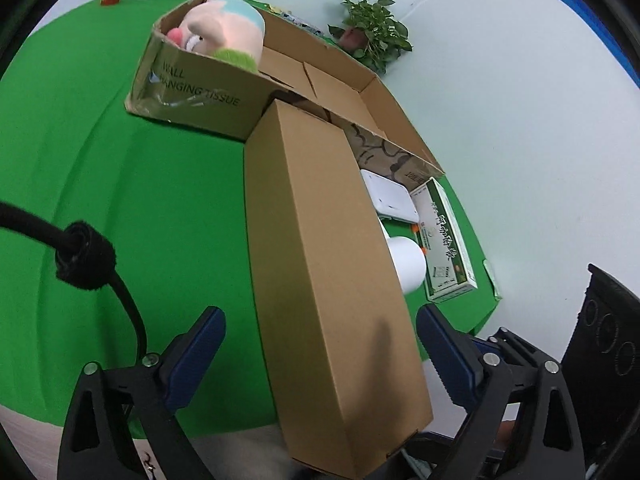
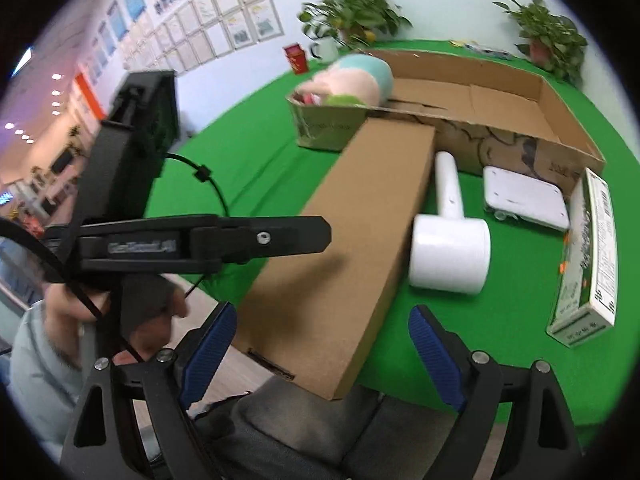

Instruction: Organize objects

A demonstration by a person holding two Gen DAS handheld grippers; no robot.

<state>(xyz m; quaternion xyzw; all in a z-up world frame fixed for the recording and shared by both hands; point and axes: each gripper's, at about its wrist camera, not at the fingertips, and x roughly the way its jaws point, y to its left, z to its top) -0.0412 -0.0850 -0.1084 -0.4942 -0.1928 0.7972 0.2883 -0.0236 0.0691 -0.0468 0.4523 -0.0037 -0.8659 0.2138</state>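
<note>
A long brown cardboard box (image 1: 320, 260) lies on the green table (image 1: 140, 200), its far end against a big open carton (image 1: 372, 92) and its near end past the table edge. My left gripper (image 1: 320, 344) stands open astride it, with green showing between the left pad and the box. In the right wrist view the same long box (image 2: 352, 240) has its near end between the fingers of my open right gripper (image 2: 324, 340), the pads apart from it. The left gripper (image 2: 320, 234) shows there side-on above the box, held by a hand (image 2: 152, 316).
The open carton (image 2: 500, 92) holds a plush toy (image 2: 352, 80) at its left end. Right of the long box lie a white mallet-shaped object (image 2: 448, 252), a flat white device (image 2: 524, 200) and a green-and-white carton (image 2: 588, 260). Potted plants (image 2: 352, 16), a mug and a red box stand at the back.
</note>
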